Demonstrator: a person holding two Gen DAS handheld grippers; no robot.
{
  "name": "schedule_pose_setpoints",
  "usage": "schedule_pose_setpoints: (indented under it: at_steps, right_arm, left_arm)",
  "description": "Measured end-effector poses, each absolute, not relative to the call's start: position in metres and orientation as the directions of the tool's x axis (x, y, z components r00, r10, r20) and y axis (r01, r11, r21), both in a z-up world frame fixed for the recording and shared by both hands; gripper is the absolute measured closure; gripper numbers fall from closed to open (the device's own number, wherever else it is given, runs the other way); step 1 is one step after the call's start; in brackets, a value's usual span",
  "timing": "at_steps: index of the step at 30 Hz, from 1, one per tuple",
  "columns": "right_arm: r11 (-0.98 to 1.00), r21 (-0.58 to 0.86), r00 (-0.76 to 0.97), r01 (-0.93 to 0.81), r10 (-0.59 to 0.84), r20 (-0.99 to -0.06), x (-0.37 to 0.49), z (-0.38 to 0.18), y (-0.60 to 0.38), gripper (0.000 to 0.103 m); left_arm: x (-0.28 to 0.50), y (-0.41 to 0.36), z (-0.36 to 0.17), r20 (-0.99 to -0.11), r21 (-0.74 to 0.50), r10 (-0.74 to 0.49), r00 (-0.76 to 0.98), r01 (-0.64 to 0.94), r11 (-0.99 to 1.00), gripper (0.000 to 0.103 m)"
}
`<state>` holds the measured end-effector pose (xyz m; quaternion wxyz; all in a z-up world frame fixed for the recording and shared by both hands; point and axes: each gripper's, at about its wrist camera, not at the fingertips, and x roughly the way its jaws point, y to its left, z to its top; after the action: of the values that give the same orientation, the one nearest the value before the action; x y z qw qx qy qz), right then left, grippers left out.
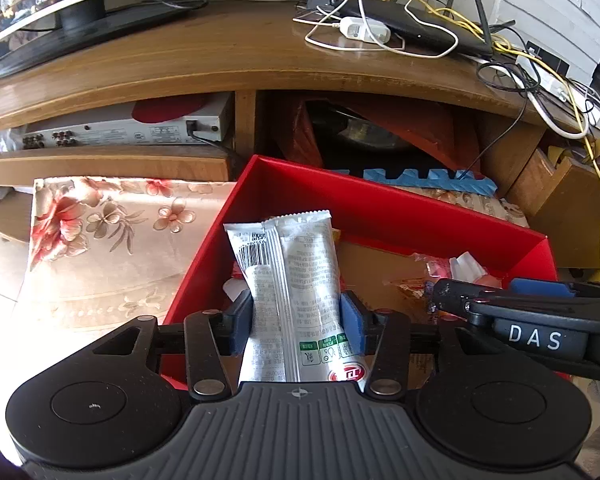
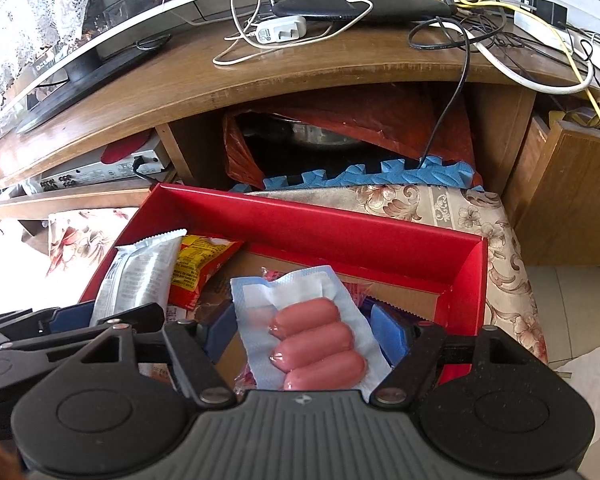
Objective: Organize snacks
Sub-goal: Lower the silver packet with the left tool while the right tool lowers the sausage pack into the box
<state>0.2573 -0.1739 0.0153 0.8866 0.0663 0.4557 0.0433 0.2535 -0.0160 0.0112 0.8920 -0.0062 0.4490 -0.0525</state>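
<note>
Snacks are going into the red cardboard box [image 1: 380, 216]: my left gripper [image 1: 298, 320] loosely brackets a silver foil bar [image 1: 296, 280], pads barely touching. My right gripper [image 2: 304, 332] pinches a clear sausage pack [image 2: 312, 340]. Next, I judge, both need lowering and letting go.

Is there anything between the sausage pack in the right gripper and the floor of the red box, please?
Nothing visible blocks it. The sausage pack sits between the right gripper's jaws, over the red box. Bare cardboard floor shows just beyond it; the yellow snack bag lies off to the left.
</note>
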Motion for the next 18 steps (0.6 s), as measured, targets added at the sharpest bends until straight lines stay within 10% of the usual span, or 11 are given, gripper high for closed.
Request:
schedule_pose_setpoints:
  at_steps: [18]
  right_arm:
    - [0.974, 0.224, 0.596, -0.009, 0.185, -0.782, 0.254, 0.024, -0.177, 0.031]
  left_arm:
    - [0.25, -0.008, 0.024, -0.78, -0.047, -0.077, 0.622, 0.063, 0.997, 0.032]
